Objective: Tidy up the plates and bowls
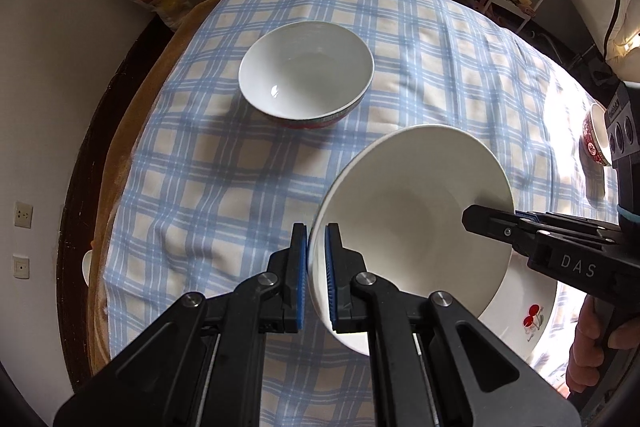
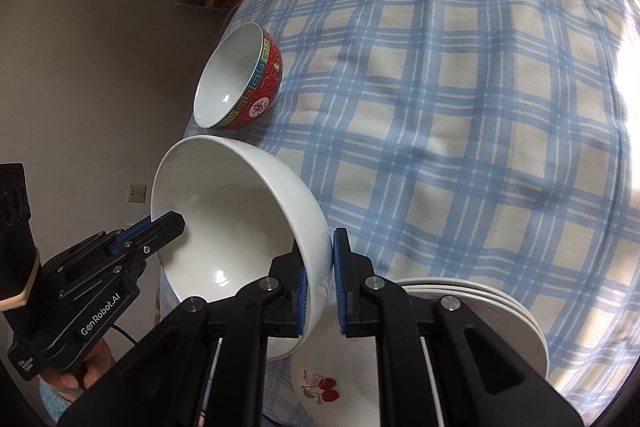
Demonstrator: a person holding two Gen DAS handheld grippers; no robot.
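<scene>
Here, "GenRobot.AI" left tongs point(image 2: 168, 227) and "DAS" right tongs point(image 1: 480, 217) grip white bowl point(image 1: 412, 211).

Hard daylight from my right blows out the tablecloth point(image 2: 460, 115) at its right edge. Soft shadows cross it; fisheye bends the edges, focus sharp.
</scene>
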